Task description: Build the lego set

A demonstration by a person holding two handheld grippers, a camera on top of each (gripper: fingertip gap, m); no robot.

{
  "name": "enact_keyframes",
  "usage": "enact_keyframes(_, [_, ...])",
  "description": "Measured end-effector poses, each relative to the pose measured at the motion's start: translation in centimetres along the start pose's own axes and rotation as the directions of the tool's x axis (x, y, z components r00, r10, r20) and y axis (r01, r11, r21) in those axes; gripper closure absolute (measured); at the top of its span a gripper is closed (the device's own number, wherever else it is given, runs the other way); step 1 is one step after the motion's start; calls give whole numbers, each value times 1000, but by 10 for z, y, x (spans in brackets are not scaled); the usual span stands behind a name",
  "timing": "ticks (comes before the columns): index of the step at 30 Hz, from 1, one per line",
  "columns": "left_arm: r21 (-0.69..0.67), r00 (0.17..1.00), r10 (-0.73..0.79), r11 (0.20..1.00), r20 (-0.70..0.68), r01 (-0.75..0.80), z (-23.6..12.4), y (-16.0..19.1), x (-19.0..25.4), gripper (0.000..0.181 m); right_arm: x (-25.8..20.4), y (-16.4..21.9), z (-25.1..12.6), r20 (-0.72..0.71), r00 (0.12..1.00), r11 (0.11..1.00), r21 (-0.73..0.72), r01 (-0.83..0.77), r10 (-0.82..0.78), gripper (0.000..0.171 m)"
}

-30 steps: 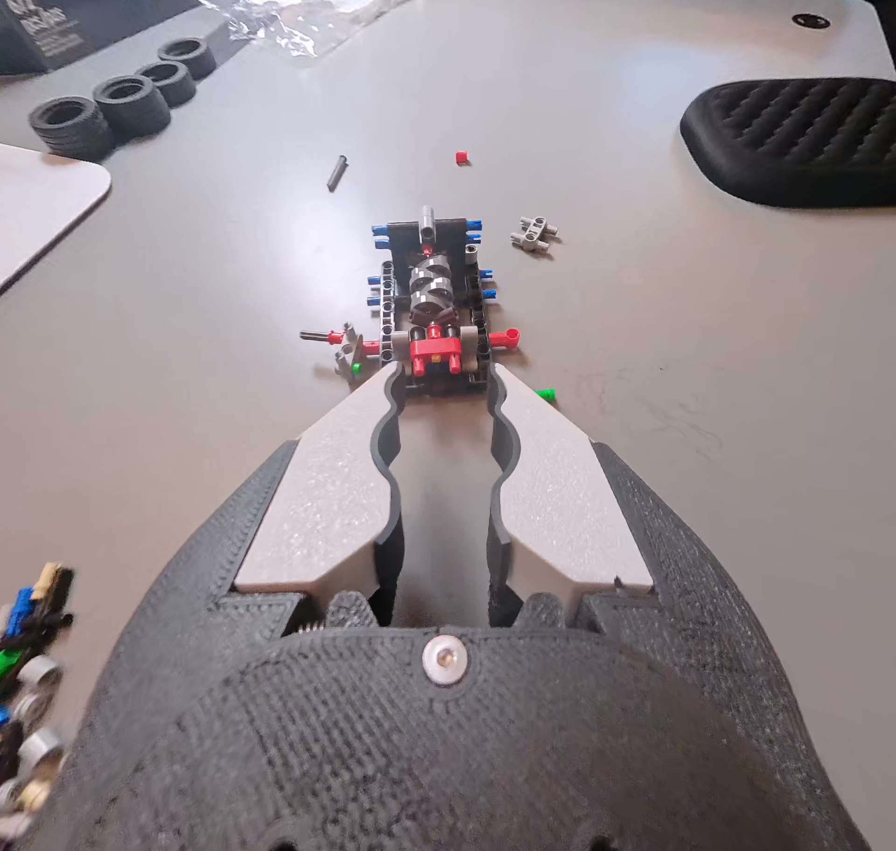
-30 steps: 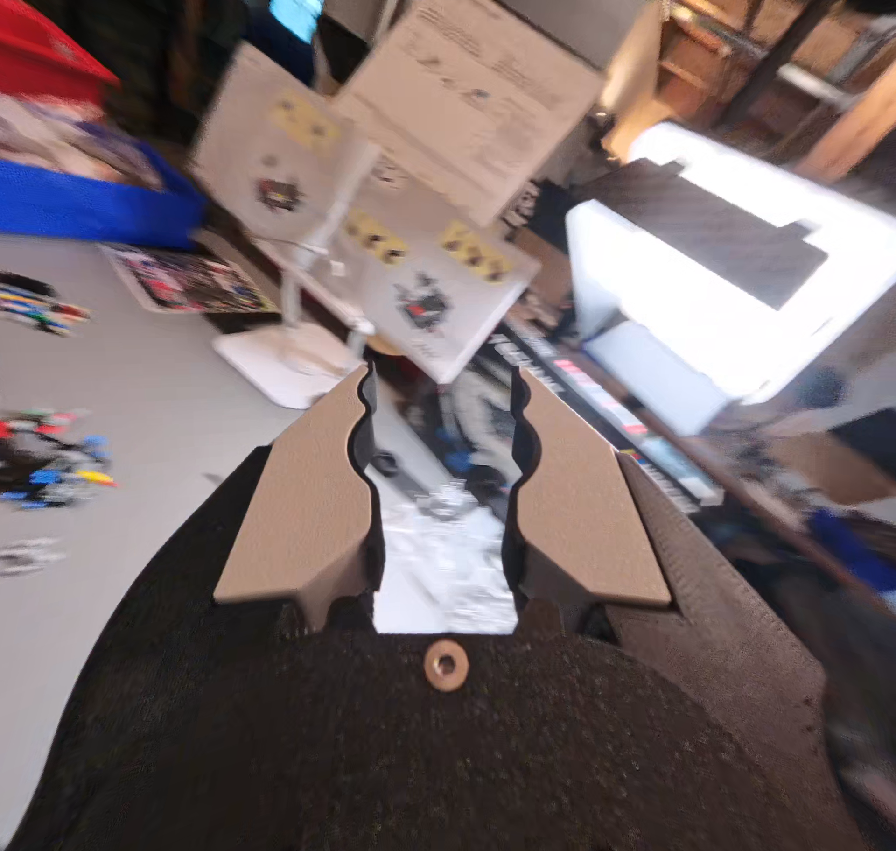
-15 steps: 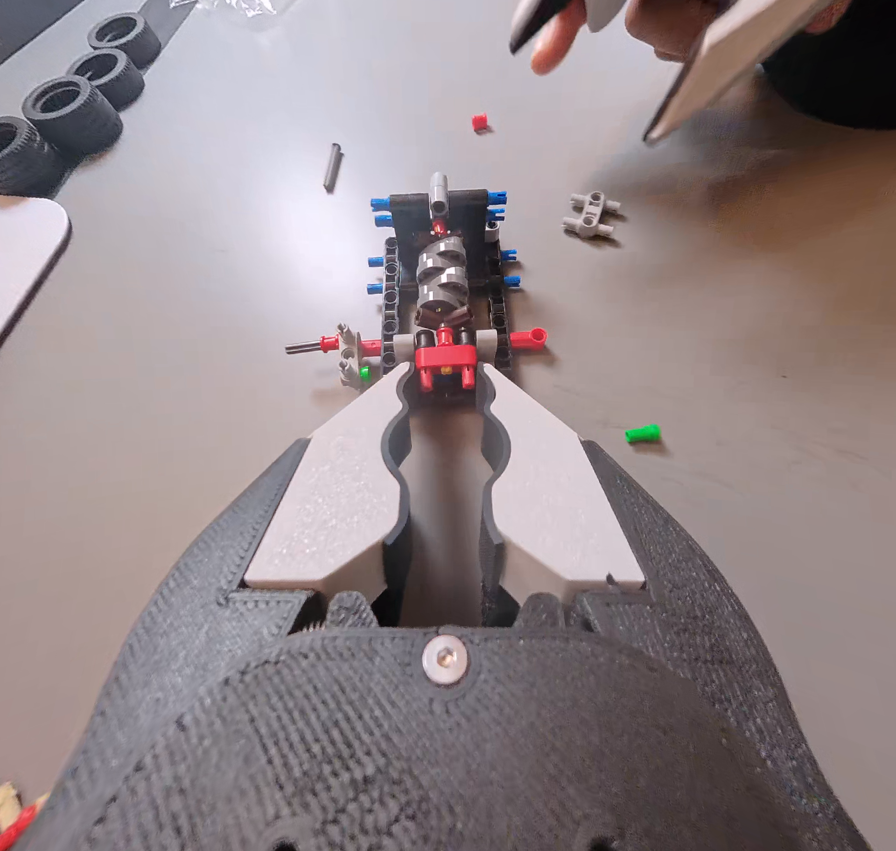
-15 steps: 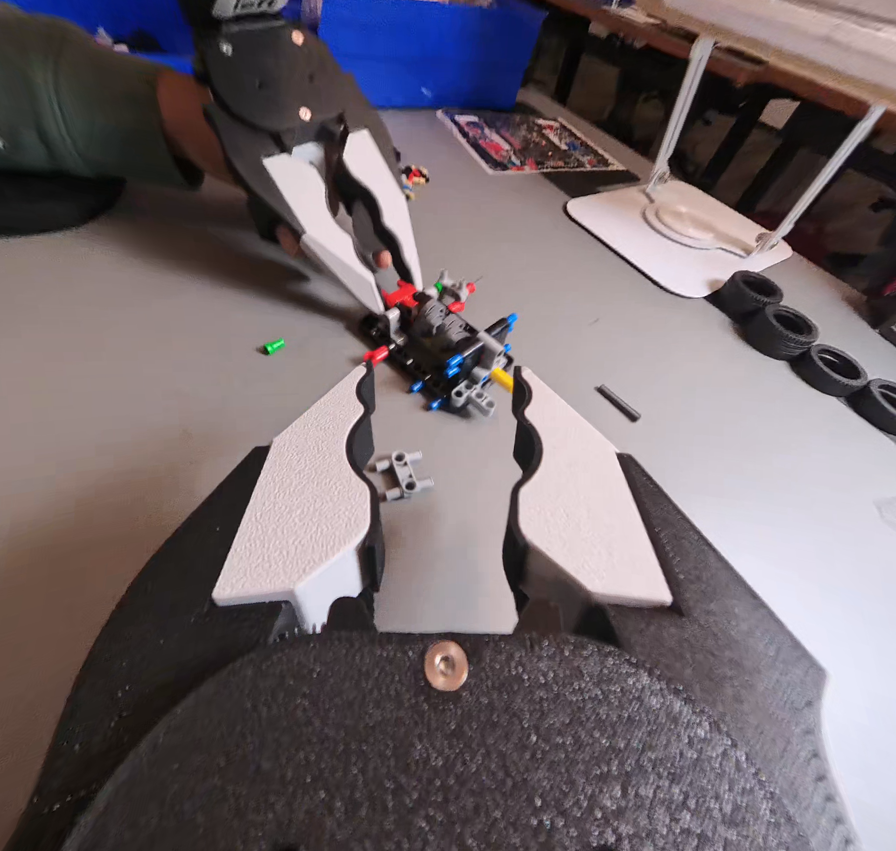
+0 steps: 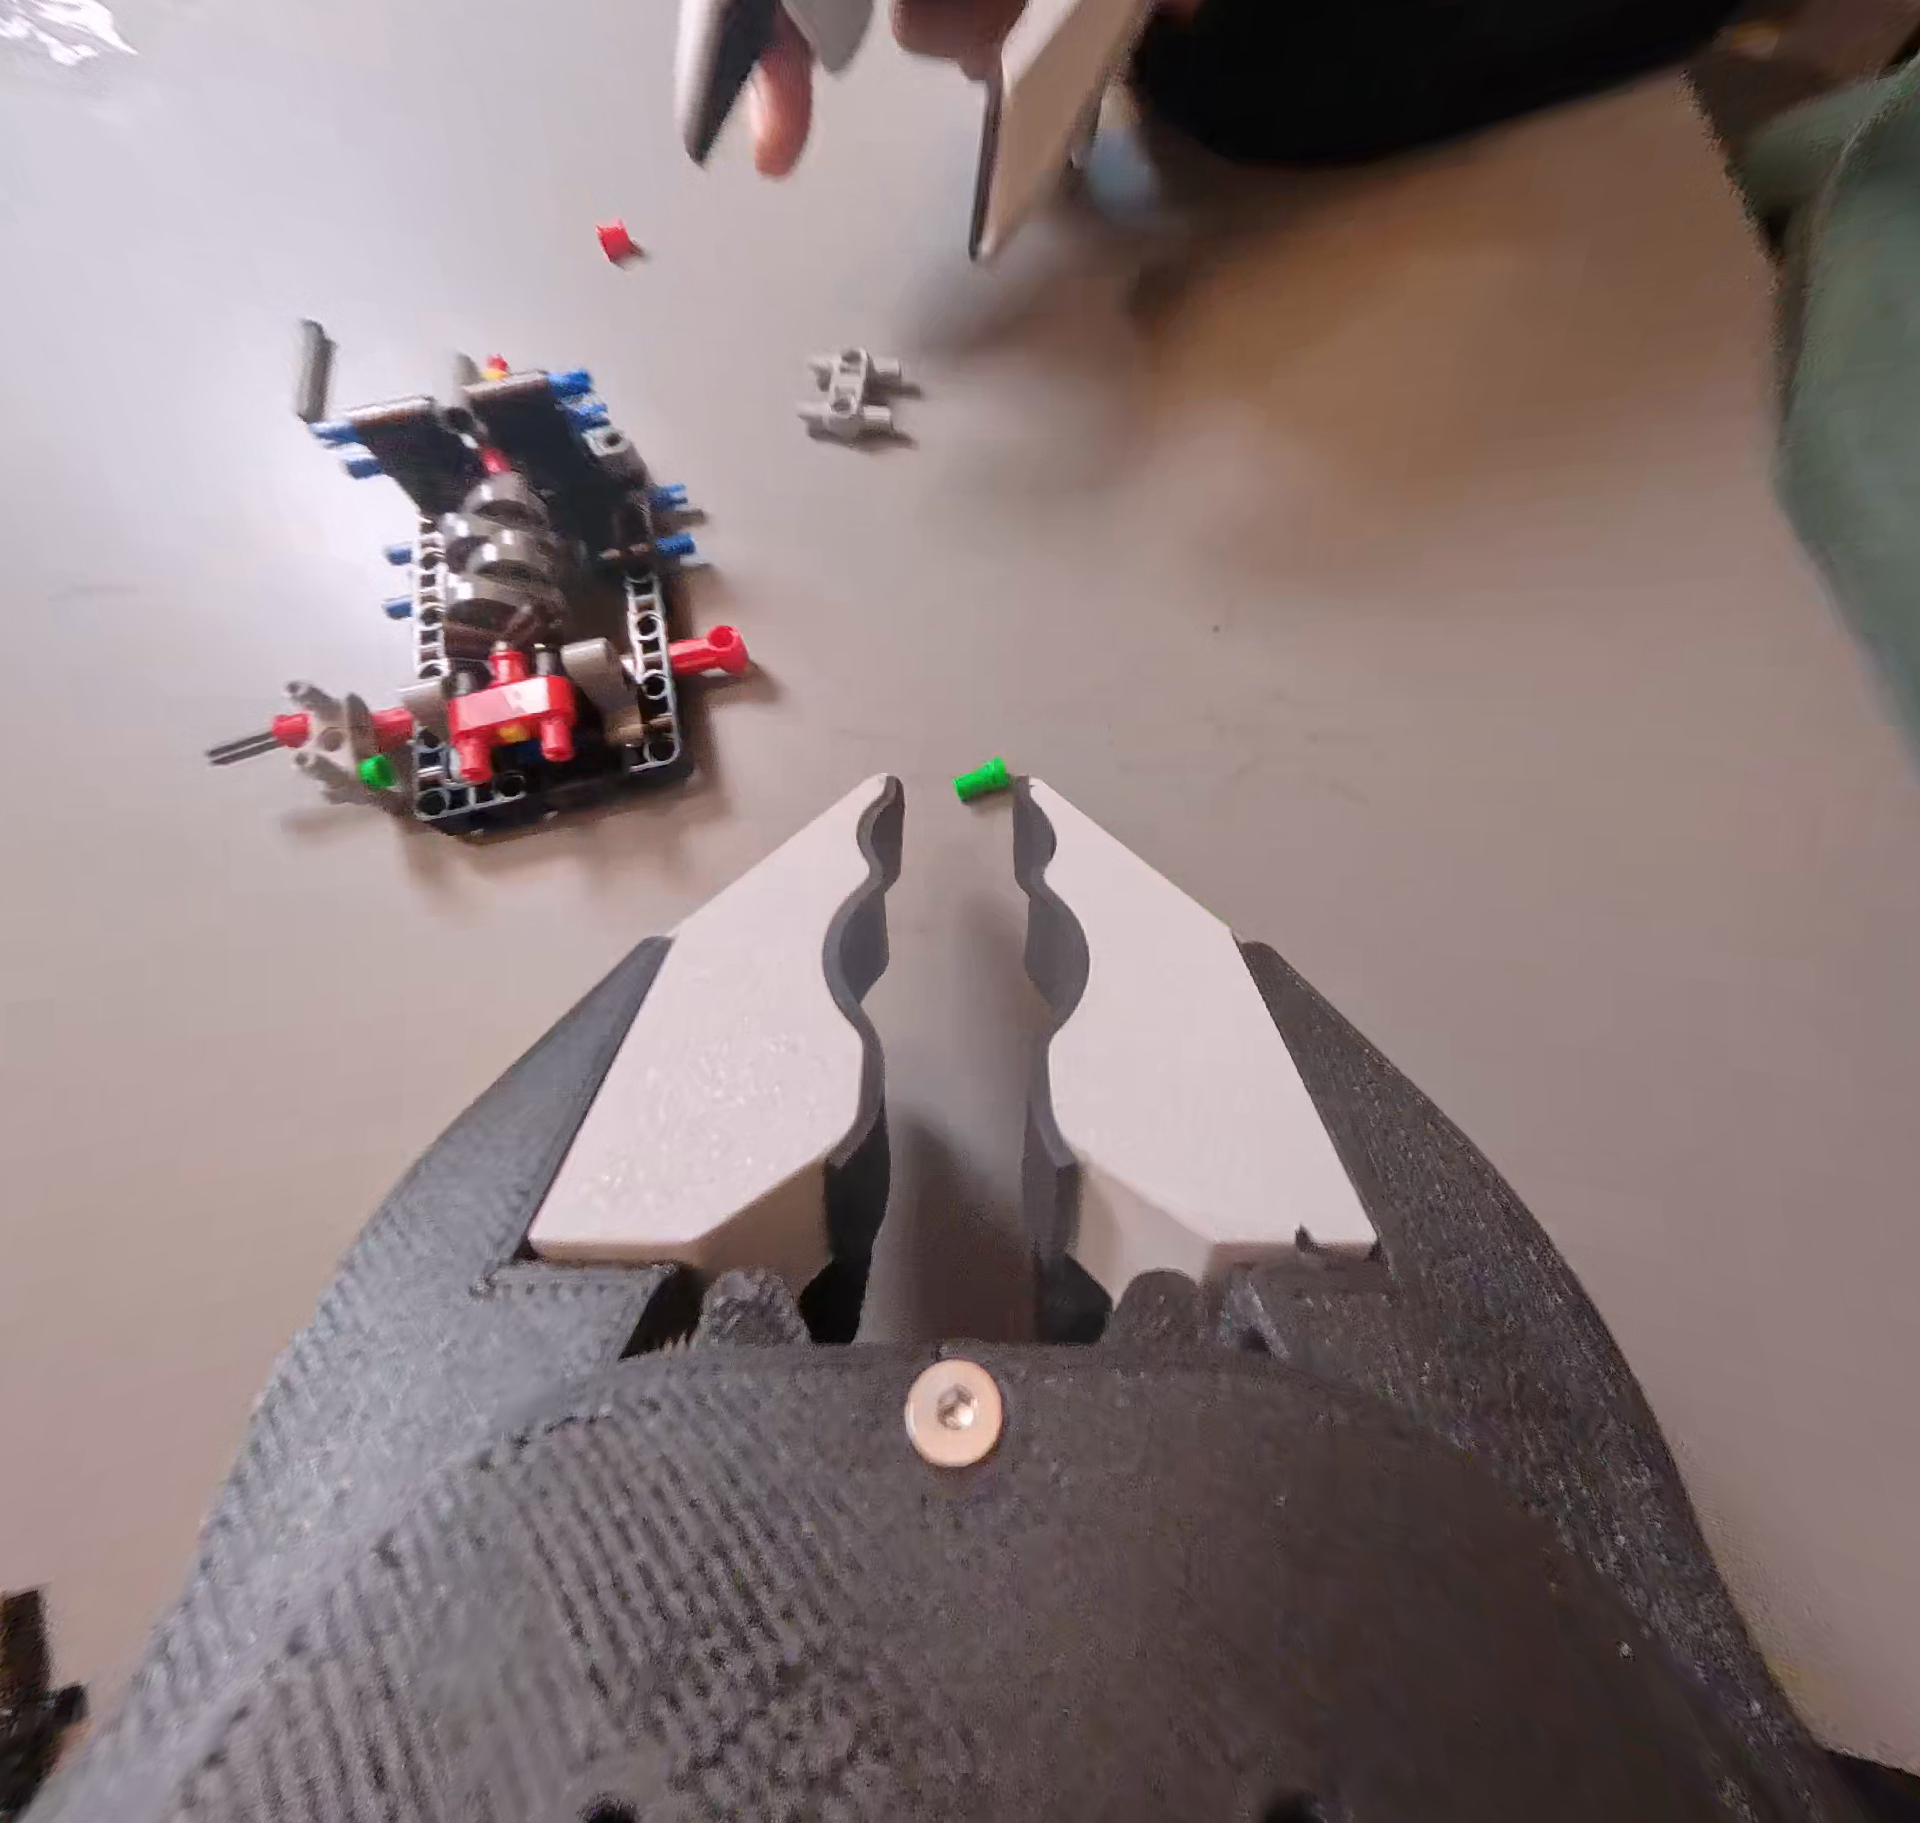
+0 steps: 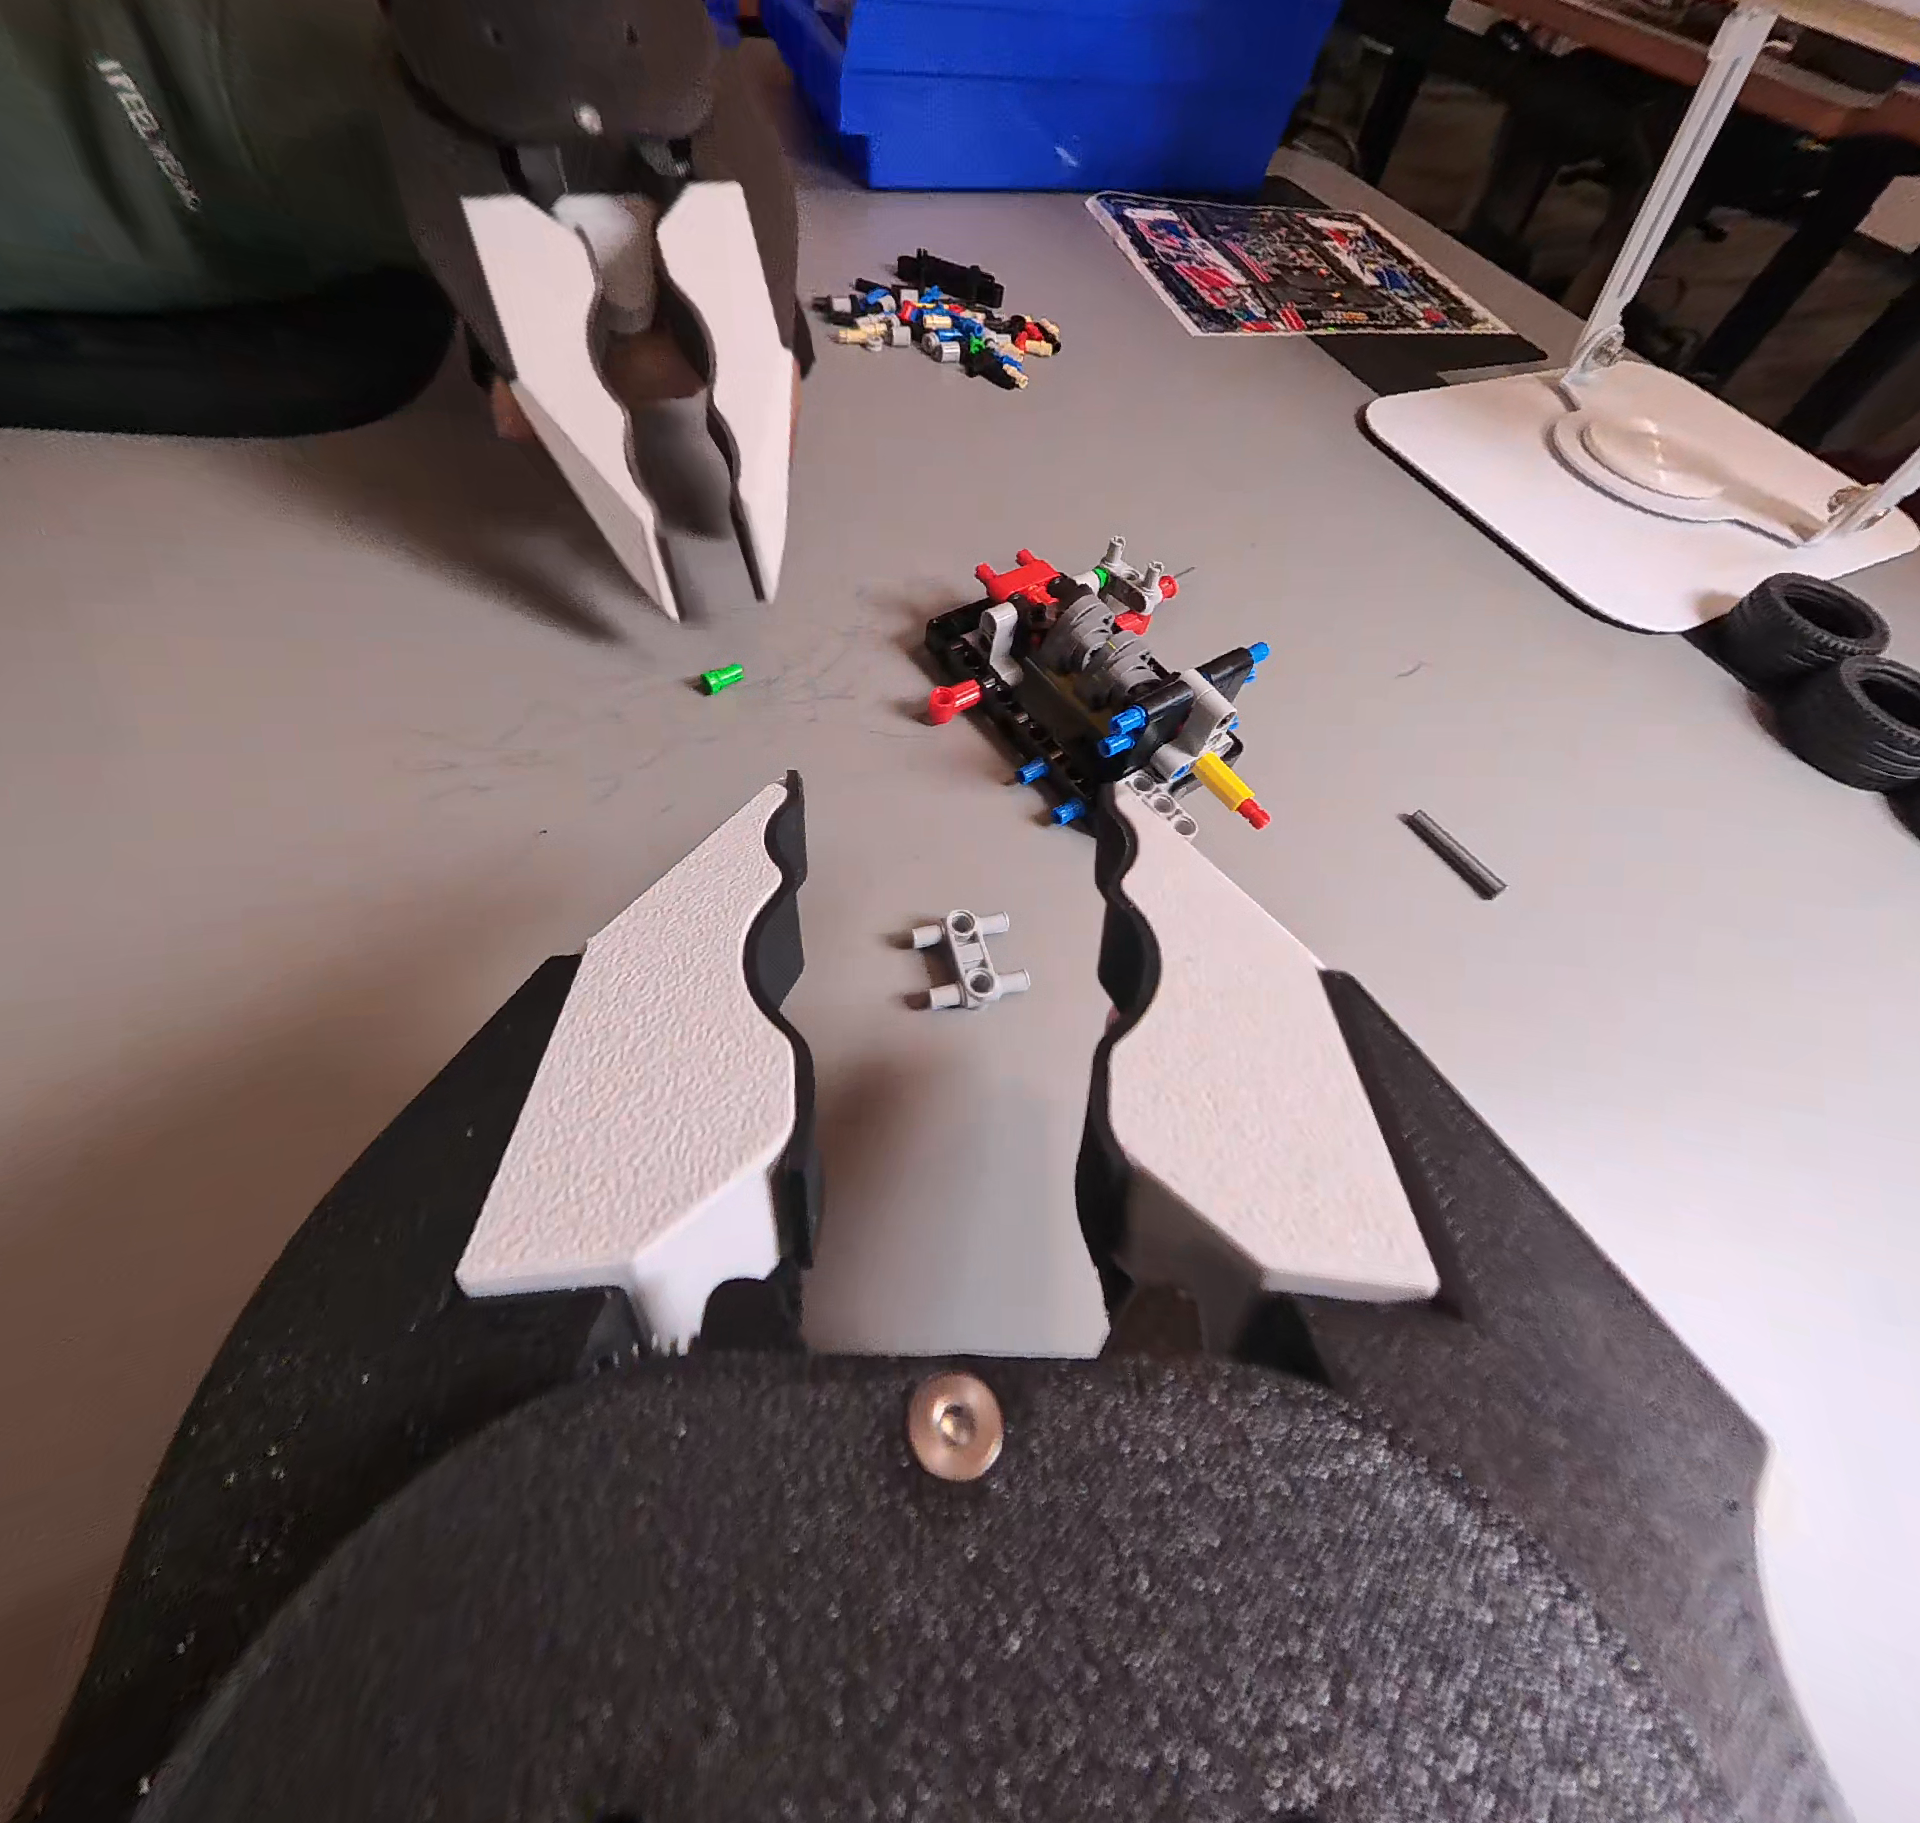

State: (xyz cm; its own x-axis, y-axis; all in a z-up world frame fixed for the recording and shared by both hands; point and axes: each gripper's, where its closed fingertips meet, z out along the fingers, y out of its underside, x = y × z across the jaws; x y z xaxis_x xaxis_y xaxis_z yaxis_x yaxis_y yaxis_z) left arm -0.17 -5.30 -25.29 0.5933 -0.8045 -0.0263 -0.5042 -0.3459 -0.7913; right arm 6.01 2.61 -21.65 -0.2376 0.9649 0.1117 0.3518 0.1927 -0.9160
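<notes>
The half-built lego chassis (image 5: 530,620) lies on the grey table (image 5: 1299,734), mid-left of the left wrist view. A green pin (image 5: 980,781) lies just ahead of the left gripper (image 5: 956,791), narrowly spread. The right gripper (image 6: 951,797), spread wide, frames 1 grey connector (image 6: 969,960).
</notes>
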Motion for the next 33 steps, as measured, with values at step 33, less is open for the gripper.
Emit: enact_keyframes(33, [135,989,-146,980,3,145,24,-40,4,161,-45,15,25,256,955,961,-188,201,-150,150])
